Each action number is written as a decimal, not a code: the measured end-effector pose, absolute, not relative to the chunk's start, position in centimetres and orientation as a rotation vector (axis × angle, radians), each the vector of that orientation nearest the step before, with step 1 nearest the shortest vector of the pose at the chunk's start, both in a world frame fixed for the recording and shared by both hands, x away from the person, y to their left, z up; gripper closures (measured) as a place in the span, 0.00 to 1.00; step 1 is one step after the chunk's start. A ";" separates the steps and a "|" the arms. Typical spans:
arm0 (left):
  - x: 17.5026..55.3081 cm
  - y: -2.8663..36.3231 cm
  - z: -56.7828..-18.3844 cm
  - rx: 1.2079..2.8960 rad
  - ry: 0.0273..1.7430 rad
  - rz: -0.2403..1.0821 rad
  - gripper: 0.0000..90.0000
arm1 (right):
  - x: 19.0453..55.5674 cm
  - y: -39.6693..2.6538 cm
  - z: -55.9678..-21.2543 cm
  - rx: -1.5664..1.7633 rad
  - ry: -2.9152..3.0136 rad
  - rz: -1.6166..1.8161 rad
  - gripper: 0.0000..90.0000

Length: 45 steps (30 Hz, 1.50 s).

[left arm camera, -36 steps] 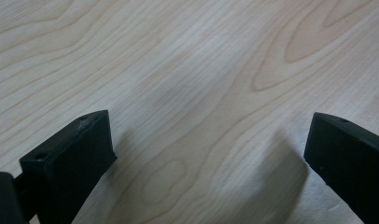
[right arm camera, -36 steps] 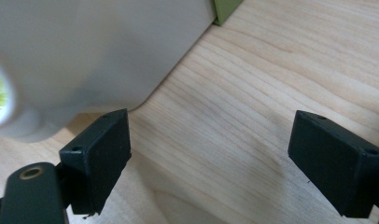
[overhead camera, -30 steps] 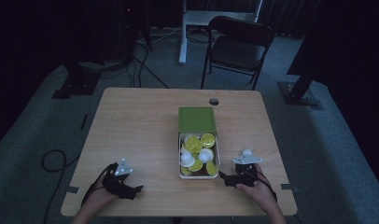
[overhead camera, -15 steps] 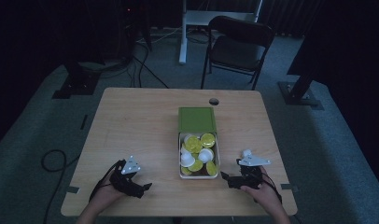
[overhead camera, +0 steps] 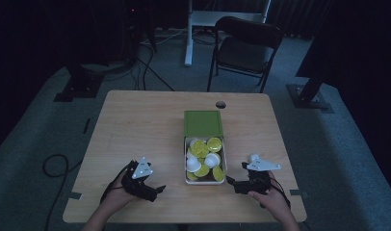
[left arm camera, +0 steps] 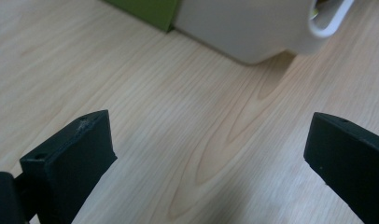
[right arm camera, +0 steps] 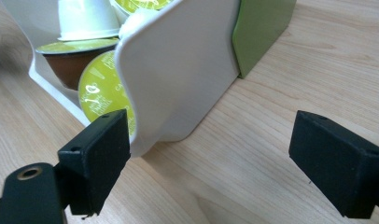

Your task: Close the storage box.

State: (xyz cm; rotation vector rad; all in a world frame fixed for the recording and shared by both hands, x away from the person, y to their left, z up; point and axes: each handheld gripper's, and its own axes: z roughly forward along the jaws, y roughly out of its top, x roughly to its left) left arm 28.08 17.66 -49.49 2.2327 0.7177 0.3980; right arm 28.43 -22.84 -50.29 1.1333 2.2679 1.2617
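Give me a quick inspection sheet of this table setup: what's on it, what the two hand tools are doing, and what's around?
Surface: pale wooden table, with a small round hole near its far edge.
Job's things: white tray of coffee capsules, green-lidded and white, drawn partly out of a green box.
Clutter: nothing seen.
Grippers: left gripper open over bare wood; right gripper open beside the tray's near corner, holding nothing.
Cables: black cable on the floor at left.
Surroundings: dark chair beyond the table, grey carpet.
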 end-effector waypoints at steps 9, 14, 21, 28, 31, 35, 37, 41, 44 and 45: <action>28.6 15.6 -48.5 2.201 0.678 0.449 0.02 | 28.4 -22.7 -49.9 1.115 2.260 1.268 0.13; 28.9 14.5 -48.0 2.200 0.655 0.465 0.02 | 28.5 -22.6 -49.7 1.108 2.263 1.267 0.13; 29.4 13.4 -47.6 2.185 0.633 0.480 0.02 | 28.7 -22.3 -49.7 1.097 2.271 1.265 0.13; 29.6 12.2 -47.7 2.198 0.603 0.479 0.02 | 28.9 -22.2 -50.0 1.107 2.279 1.259 0.13; 29.9 11.9 -47.9 2.201 0.607 0.477 0.02 | 29.0 -22.1 -50.1 1.105 2.283 1.256 0.13; 30.3 11.5 -48.0 2.201 0.608 0.464 0.01 | 29.2 -22.0 -50.2 1.105 2.281 1.257 0.13; 30.4 11.3 -48.1 2.199 0.611 0.474 0.01 | 29.3 -22.0 -50.2 1.110 2.279 1.254 0.13; 30.8 11.0 -48.3 2.212 0.617 0.492 0.01 | 29.5 -22.0 -50.3 1.116 2.279 1.252 0.13; 31.1 10.9 -48.3 2.215 0.622 0.486 0.01 | 29.6 -22.0 -50.3 1.119 2.281 1.253 0.13; 31.1 10.9 -48.3 2.217 0.622 0.481 0.01 | 29.6 -22.0 -50.3 1.119 2.280 1.256 0.13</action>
